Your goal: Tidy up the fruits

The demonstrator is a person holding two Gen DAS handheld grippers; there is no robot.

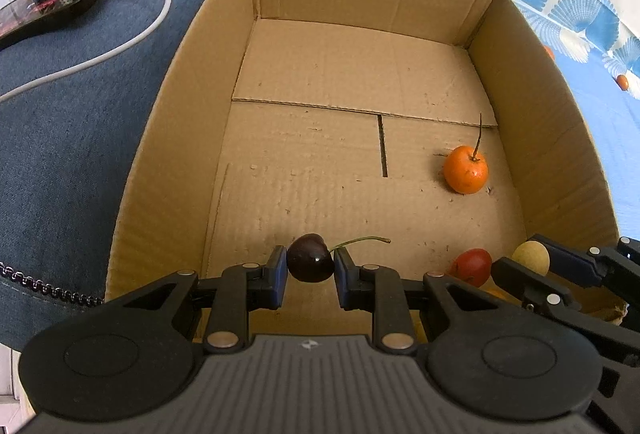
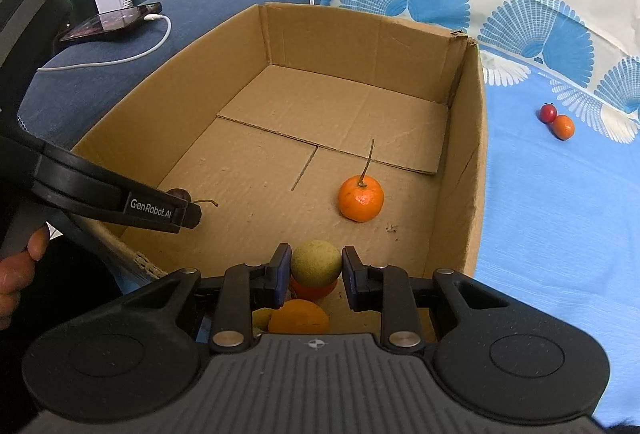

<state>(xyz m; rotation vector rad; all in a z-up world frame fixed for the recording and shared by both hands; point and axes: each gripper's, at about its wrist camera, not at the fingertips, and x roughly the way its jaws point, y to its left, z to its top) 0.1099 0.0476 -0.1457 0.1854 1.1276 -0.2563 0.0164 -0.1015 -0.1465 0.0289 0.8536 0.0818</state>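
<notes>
Holding a dark cherry (image 1: 311, 263) between its blue pads, the left gripper (image 1: 311, 268) is seen closed on the fruit just above the near floor of the cardboard box (image 1: 160, 162); the cherry's green stem is pointed to the right.

Right gripper (image 2: 316, 268): closed on a pale yellow-green round fruit (image 2: 316, 263), held over the near right corner of the box. In the left wrist view the same fruit (image 1: 531, 257) is seen clamped at the lower right.

Box contents:
- One orange fruit with a long thin stem (image 2: 361, 199), resting alone on the floor toward the right wall.
- One red round fruit (image 1: 472, 266), lying near the right gripper.
- Further orange and yellow pieces (image 2: 298, 316), partly hidden beneath the right gripper; their kind cannot be told.

Outside the box:
- One small red fruit (image 2: 548, 113) and one small orange fruit (image 2: 564, 127), touching, laid on the blue patterned cloth (image 2: 560, 234) well to the right.
- One smartphone (image 2: 116, 22) with a white cable (image 2: 132, 56) plugged in, placed on the blue cushion (image 1: 72, 138) to the left.
</notes>
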